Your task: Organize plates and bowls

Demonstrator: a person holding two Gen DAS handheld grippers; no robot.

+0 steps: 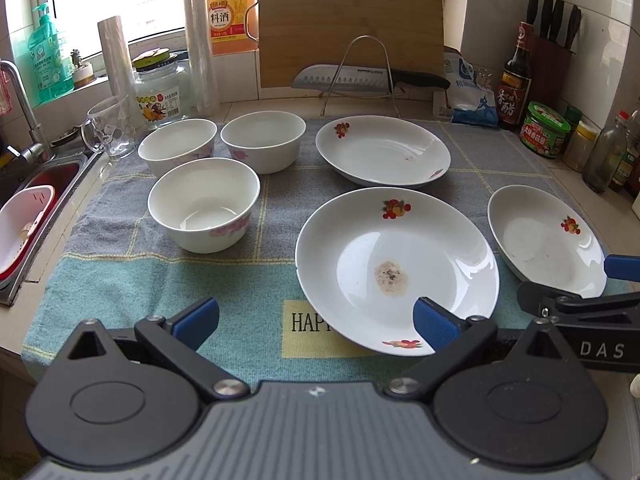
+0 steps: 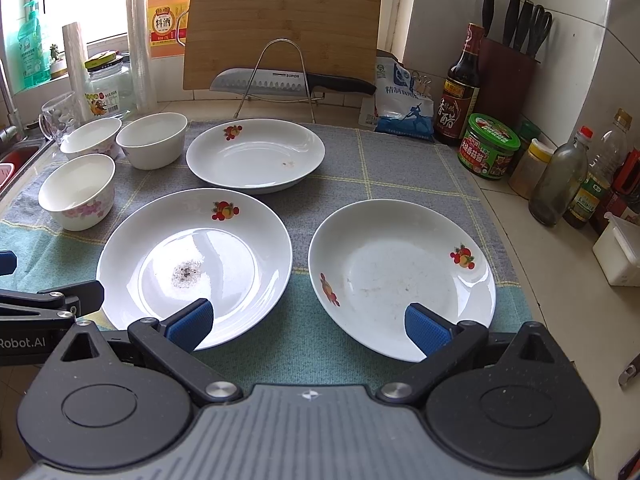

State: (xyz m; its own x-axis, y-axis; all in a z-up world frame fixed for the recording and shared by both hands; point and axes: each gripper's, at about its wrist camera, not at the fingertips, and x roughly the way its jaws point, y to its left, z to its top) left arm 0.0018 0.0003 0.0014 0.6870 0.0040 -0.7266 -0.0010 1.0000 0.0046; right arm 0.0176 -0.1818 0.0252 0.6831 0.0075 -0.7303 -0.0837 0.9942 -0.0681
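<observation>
Three white plates with fruit prints lie on a grey and teal mat point(image 1: 160, 280): a far plate point(image 1: 382, 150) point(image 2: 255, 155), a near middle plate with a dark stain point(image 1: 396, 268) point(image 2: 194, 260), and a right plate point(image 1: 546, 236) point(image 2: 400, 276). Three white bowls with pink flowers point(image 1: 204, 204) point(image 1: 178, 146) point(image 1: 263, 140) stand at the left, also in the right wrist view point(image 2: 77, 190). My left gripper point(image 1: 316, 320) is open and empty at the mat's near edge. My right gripper point(image 2: 308, 324) is open and empty, between the two near plates.
A cutting board point(image 1: 350, 20), a knife on a wire rack point(image 1: 360, 78), jars and bottles point(image 2: 460, 88) line the back and right. A glass mug point(image 1: 110, 128) and a sink point(image 1: 36, 196) are at the left.
</observation>
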